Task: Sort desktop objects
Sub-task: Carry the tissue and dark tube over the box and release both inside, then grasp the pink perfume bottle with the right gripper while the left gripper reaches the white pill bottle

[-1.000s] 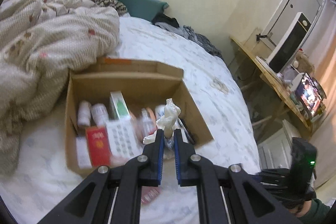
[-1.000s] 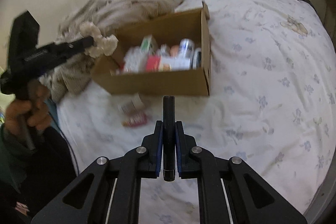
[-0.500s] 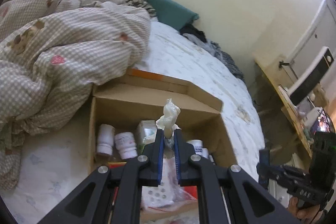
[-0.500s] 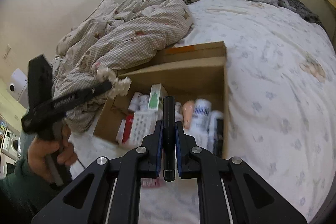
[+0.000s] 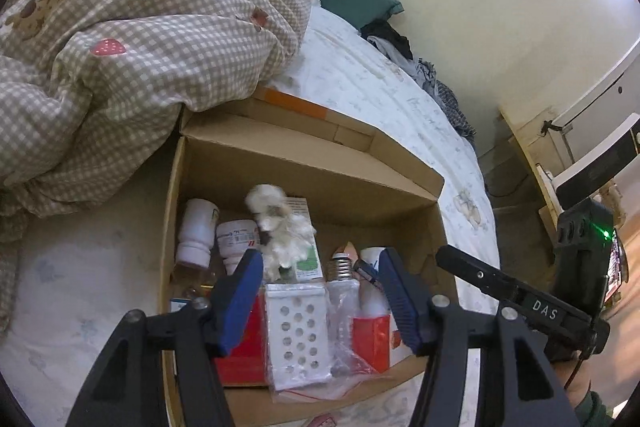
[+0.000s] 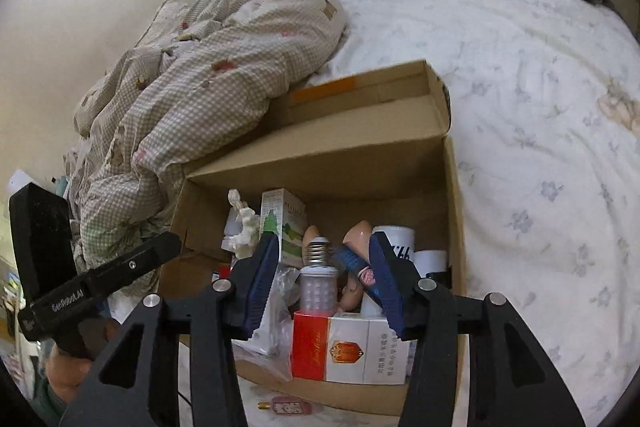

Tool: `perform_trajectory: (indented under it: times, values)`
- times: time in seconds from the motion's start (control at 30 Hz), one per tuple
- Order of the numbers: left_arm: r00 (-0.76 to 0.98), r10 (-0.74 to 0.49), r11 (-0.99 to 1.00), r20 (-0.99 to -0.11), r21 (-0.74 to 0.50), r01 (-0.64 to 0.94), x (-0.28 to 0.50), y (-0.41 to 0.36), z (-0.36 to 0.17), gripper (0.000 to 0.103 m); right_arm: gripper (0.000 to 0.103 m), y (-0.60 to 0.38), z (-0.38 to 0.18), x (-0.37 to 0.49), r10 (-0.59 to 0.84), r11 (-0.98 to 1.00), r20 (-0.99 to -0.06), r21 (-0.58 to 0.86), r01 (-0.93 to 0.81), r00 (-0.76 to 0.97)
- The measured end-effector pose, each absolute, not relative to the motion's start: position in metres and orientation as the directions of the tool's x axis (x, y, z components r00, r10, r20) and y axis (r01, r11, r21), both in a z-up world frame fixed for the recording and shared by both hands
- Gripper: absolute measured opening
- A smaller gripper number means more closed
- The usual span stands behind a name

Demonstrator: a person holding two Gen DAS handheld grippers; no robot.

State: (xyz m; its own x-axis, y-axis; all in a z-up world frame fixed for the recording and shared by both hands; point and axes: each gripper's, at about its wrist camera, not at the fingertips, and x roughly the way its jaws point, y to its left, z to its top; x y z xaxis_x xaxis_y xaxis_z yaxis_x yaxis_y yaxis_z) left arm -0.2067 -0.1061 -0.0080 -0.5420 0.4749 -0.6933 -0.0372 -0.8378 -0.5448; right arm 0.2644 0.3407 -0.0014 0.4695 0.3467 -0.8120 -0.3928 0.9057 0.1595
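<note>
I hold both tools over the cardboard box (image 5: 304, 163) on the bed (image 6: 520, 75); my left hand-held gripper (image 5: 320, 295) gapes wide, gripping nothing; the white crumpled tissue (image 5: 280, 227) lies inside the box just beyond its fingertips, against the green carton (image 6: 286, 215); my right hand-held gripper (image 6: 324, 275) is spread too, empty, above the bulb (image 6: 318, 279) in the box.

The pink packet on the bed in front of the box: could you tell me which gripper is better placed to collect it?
Probably left. Both grippers hang open over the cardboard box, but the pink packet lies centred below the left gripper and off-centre below the right gripper.
</note>
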Motion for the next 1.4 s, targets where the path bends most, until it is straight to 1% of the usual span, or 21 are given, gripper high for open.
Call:
perform_trajectory:
  times: [0.13, 0.27, 0.47, 0.63, 0.67, 0.7, 0.77, 0.9, 0.97, 1.0, 1.13, 1.27, 1.4]
  values:
    - [-0.528, 0.491, -0.837, -0.693, -0.544, -0.064, -0.206, -0.100, -0.006, 0.060, 0.052, 0.336, 0.004, 0.247, 0.361, 0.893, -0.806, 0.155, -0.422, 0.469]
    - [-0.521, 0.475, -0.861, -0.709, -0.496, -0.110, -0.199, -0.089, 0.000, 0.060, 0.052, 0.324, 0.007, 0.215, 0.378, 0.885, -0.798, 0.163, -0.435, 0.470]
    - [-0.528, 0.477, -0.863, -0.702, -0.488, -0.130, -0.190, -0.083, 0.006, 0.060, 0.052, 0.294, 0.008, 0.158, 0.413, 0.894, -0.765, 0.236, -0.382, 0.494]
    - [-0.525, 0.491, -0.860, -0.696, -0.482, -0.165, -0.171, -0.075, 0.019, 0.060, 0.052, 0.283, -0.007, 0.128, 0.371, 0.914, -0.796, 0.222, -0.340, 0.479]
    - [-0.527, 0.490, -0.862, -0.694, -0.477, -0.173, -0.167, -0.074, 0.022, 0.060, 0.056, 0.284, -0.012, 0.123, 0.353, 0.920, -0.806, 0.207, -0.332, 0.475]
    - [-0.527, 0.488, -0.864, -0.696, -0.469, -0.182, -0.161, -0.073, 0.026, 0.060, 0.068, 0.285, -0.018, 0.120, 0.334, 0.926, -0.814, 0.191, -0.325, 0.474]
    - [-0.513, 0.495, -0.863, -0.701, -0.464, -0.199, -0.149, -0.073, 0.032, 0.060, 0.078, 0.287, -0.028, 0.113, 0.304, 0.935, -0.826, 0.163, -0.315, 0.475]
    - [-0.480, 0.533, -0.845, -0.697, -0.472, -0.253, -0.112, -0.081, 0.041, 0.060, 0.079, 0.296, -0.050, 0.101, 0.272, 0.940, -0.847, 0.133, -0.314, 0.457]
    - [-0.460, 0.514, -0.857, -0.724, -0.460, -0.234, -0.093, -0.089, 0.036, 0.060, 0.079, 0.302, -0.062, 0.097, 0.252, 0.942, -0.859, 0.111, -0.318, 0.447]
    - [-0.450, 0.518, -0.853, -0.727, -0.475, -0.216, -0.088, -0.094, 0.033, 0.060, 0.079, 0.303, -0.069, 0.096, 0.242, 0.942, -0.864, 0.101, -0.319, 0.442]
    - [-0.451, 0.543, -0.825, -0.709, -0.550, -0.129, -0.081, -0.117, 0.025, 0.060, 0.081, 0.308, -0.094, 0.088, 0.210, 0.943, -0.869, 0.059, -0.328, 0.447]
    - [-0.474, 0.522, -0.818, -0.709, -0.574, -0.043, -0.090, -0.130, 0.019, 0.060, 0.081, 0.318, -0.109, 0.079, 0.217, 0.922, -0.857, 0.023, -0.386, 0.468]
    - [-0.447, 0.519, -0.829, -0.728, -0.556, -0.057, -0.096, -0.122, 0.014, 0.060, 0.081, 0.333, -0.127, 0.079, 0.219, 0.911, -0.862, 0.013, -0.411, 0.458]
